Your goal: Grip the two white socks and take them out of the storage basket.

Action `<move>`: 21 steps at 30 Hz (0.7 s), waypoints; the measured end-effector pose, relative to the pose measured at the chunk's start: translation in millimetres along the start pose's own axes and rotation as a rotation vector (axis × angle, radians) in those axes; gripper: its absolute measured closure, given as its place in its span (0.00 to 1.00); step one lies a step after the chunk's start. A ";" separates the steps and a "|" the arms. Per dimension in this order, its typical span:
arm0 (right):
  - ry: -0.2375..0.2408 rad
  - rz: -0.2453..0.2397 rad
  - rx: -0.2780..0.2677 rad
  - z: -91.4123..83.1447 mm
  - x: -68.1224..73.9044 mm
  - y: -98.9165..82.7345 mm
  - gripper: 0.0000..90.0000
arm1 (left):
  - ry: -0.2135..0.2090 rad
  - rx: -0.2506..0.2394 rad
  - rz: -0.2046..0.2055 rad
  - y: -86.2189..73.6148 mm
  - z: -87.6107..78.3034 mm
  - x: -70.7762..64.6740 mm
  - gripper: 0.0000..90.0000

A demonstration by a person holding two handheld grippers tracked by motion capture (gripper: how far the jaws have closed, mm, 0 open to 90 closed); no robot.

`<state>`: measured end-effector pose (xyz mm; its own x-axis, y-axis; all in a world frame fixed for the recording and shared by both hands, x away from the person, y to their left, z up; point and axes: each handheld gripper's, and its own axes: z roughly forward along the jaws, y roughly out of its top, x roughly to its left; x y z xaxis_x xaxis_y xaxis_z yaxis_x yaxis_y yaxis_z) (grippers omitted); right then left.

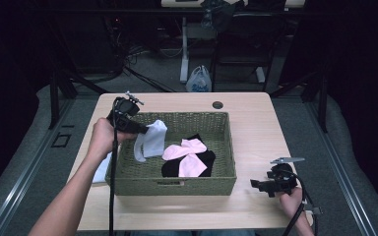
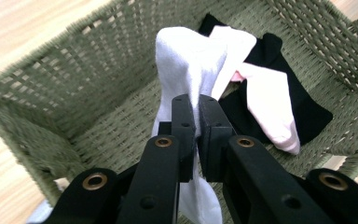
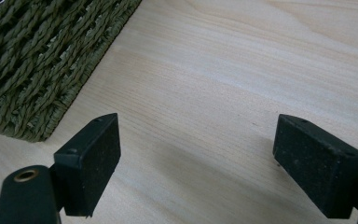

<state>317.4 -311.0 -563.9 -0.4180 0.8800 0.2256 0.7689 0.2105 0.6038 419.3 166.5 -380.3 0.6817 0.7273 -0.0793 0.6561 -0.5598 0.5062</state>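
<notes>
Pinching white sock in left gripper, jaws clamped on it, above basket; right gripper spread apart over table, right of basket.

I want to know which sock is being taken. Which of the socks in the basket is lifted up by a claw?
The white sock: the left claw pinches it above the basket, while the pink socks lie on the black one.
</notes>
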 end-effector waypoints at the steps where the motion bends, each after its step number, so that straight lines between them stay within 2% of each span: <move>1: 0.001 0.000 0.000 0.1 -0.1 0.0 0.16 | 0.000 0.000 0.000 0.0 0.0 0.0 0.96; 8: 0.009 -0.005 0.009 0.4 -0.3 0.1 0.16 | 0.026 0.004 0.020 13.0 -16.9 -1.1 0.96; 14: 0.006 -0.005 0.007 0.5 -0.1 0.0 0.16 | 0.051 -0.009 0.031 24.2 -37.8 -1.0 0.96; 16: 0.005 -0.004 0.009 0.2 0.1 0.0 0.16 | 0.054 -0.011 0.030 25.0 -39.9 -1.0 0.96; 21: 0.009 -0.003 0.011 0.4 0.1 -0.1 0.16 | 0.077 -0.034 0.022 28.7 -57.1 2.1 0.96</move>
<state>317.5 -310.7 -564.3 -0.4245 0.8756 0.2307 0.7728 0.2175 0.5962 421.1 174.6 -316.9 0.6678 0.7443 -0.0024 0.6291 -0.5627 0.5363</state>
